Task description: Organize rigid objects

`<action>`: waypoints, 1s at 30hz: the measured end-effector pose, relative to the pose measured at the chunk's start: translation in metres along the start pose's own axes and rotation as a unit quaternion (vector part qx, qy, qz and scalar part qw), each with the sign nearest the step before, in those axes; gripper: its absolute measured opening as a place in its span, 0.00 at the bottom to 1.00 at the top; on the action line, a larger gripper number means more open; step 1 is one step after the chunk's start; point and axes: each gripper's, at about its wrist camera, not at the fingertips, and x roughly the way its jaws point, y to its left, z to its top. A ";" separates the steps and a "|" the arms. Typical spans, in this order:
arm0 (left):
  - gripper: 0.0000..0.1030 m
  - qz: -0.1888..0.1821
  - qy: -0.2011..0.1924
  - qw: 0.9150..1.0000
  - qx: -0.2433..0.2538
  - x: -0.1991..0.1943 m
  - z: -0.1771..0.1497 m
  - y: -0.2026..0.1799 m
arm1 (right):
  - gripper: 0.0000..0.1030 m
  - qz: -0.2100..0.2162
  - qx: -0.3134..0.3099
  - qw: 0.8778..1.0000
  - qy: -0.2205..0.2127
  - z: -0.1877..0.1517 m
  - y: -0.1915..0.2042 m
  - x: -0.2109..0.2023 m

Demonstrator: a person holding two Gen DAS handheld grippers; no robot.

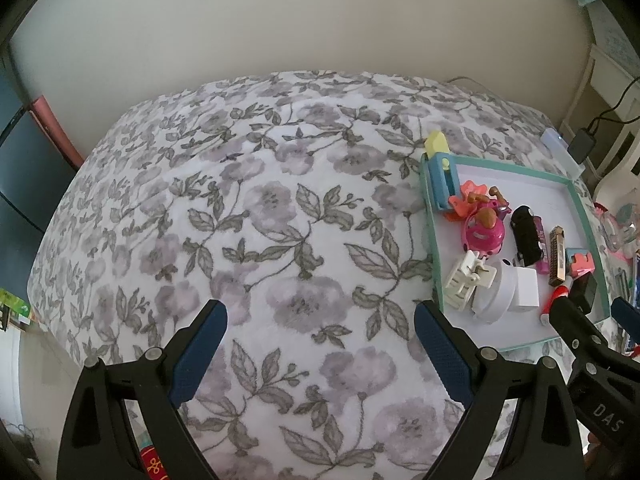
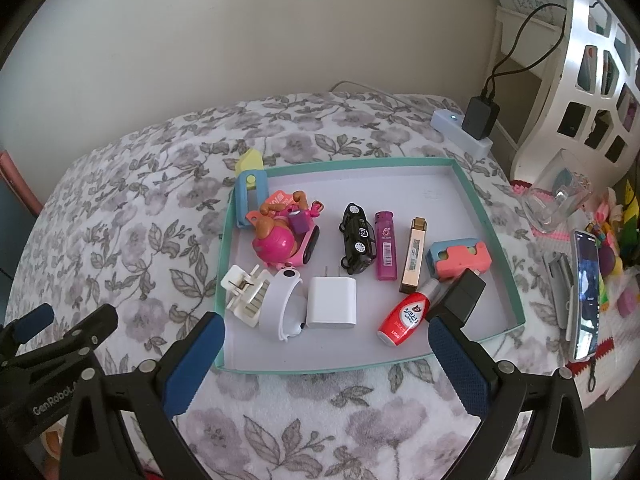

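A teal-rimmed white tray (image 2: 464, 168) (image 1: 434, 264) lies on a floral bedspread and holds several small items: a pink toy figure (image 2: 280, 236), a black toy car (image 2: 357, 238), a purple lighter (image 2: 385, 245), a gold harmonica (image 2: 414, 256), a white plug (image 2: 331, 301), a white clip (image 2: 244, 294), a red-and-white tube (image 2: 404, 316) and a black box (image 2: 460, 300). My right gripper (image 2: 326, 342) is open, hovering at the tray's near edge with nothing between its fingers. My left gripper (image 1: 320, 332) is open over bare bedspread, left of the tray.
A white power strip with a black adapter (image 2: 476, 118) sits behind the tray. To the right are a clear cup (image 2: 556, 200), a phone (image 2: 586, 296) and bright toys. A white cut-out shelf panel (image 2: 592, 60) stands at far right. The floral bedspread (image 1: 240, 220) spreads left.
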 end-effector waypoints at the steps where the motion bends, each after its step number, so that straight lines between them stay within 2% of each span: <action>1: 0.92 0.000 0.001 1.000 -0.001 0.001 0.000 0.000 | 1.00 0.000 0.000 1.000 0.000 0.000 0.000 0.000; 30: 0.92 0.021 0.013 1.000 -0.010 0.008 0.001 0.007 | 1.00 0.000 0.000 1.000 0.002 -0.001 -0.002 0.002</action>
